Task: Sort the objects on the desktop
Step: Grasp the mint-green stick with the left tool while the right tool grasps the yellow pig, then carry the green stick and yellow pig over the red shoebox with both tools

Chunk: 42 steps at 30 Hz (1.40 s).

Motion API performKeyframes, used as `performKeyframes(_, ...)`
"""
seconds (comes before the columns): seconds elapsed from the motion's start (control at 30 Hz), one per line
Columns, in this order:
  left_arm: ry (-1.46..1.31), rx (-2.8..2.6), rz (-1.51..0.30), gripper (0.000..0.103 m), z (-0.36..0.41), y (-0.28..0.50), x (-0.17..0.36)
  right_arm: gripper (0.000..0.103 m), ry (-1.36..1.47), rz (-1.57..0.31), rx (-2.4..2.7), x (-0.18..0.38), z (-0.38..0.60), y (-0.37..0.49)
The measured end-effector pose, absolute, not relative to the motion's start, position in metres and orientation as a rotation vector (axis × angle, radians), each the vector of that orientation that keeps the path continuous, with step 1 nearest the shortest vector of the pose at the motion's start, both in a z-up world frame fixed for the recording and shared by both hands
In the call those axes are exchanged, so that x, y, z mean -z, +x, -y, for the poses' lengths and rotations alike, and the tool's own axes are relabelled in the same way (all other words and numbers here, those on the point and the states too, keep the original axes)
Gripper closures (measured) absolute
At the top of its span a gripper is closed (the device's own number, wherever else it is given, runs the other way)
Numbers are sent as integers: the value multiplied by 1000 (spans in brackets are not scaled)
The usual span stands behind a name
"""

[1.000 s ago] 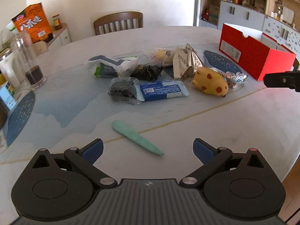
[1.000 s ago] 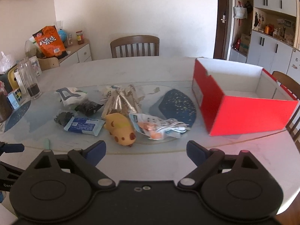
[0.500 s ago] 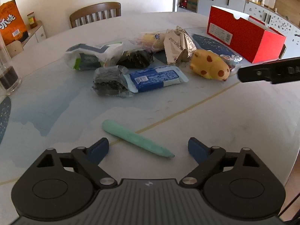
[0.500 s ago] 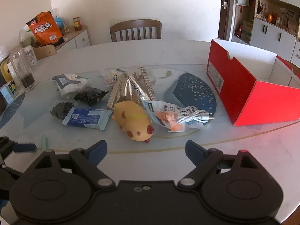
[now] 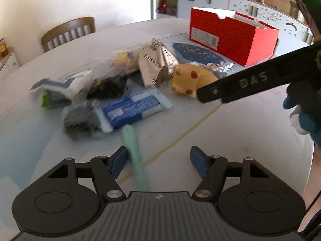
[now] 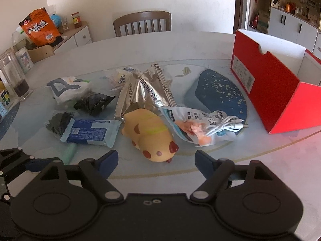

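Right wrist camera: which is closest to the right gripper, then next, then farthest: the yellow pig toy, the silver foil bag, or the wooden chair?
From the right gripper, whose jaws are closing with nothing between them:
1. Yellow pig toy, just ahead of the fingers.
2. Silver foil bag, behind the toy, mid-table.
3. Wooden chair, beyond the table's far edge.

Round pale table (image 6: 200, 46). Directly on it: red box (image 6: 266, 92), yellow spotted toy (image 6: 152, 136), blue wrapped bar (image 6: 90, 133), silver foil packet (image 6: 144, 94), green pen-like stick (image 5: 134, 154), glass jar (image 6: 14, 76) at left edge.
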<state>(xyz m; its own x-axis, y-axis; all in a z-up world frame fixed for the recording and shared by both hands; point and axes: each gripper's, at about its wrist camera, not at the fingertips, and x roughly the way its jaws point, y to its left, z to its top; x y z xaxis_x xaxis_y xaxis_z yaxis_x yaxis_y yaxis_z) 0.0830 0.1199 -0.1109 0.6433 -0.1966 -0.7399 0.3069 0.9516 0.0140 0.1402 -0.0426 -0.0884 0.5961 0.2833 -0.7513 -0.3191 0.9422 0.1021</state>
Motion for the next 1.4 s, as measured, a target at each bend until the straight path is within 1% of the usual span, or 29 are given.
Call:
performKeyframes(0.1,152,313,-810,35,-118,92,112,23,-41,-872,-344,92,39,147)
performKeyframes(0.17,156,325,-800,39,-118,95,113,25,-38,-878,-342,94,37,151)
performKeyframes(0.27,157,331,-789,48,-119,99,112,29,-39,-885,-339,97,34,156)
performKeyframes(0.33,153,323,-785,60,-121,101,112,31,-43,-890,-337,99,31,157)
performKeyframes(0.37,149,318,-784,63,-122,102,111,32,-45,-892,-336,100,30,158)
performKeyframes(0.4,147,313,-784,70,-124,103,111,35,-47,-893,-336,100,28,158)
performKeyframes(0.43,143,306,-785,75,-126,103,110,37,-49,-895,-340,100,27,159)
performKeyframes(0.47,136,302,-788,79,-128,104,110,42,-53,-896,-342,101,26,159)
performKeyframes(0.5,131,294,-789,87,-131,105,110,47,-56,-894,-343,101,25,160)
performKeyframes(0.6,106,296,-794,89,-139,107,109,53,-60,-899,-351,101,23,160)
performKeyframes(0.7,107,294,-794,90,-141,107,109,55,-63,-889,-353,98,22,158)
performKeyframes(1.03,45,291,-797,90,-151,104,102,58,-63,-863,-349,82,32,147)
performKeyframes(1.4,8,330,-739,91,-148,102,77,59,-60,-822,-335,54,43,135)
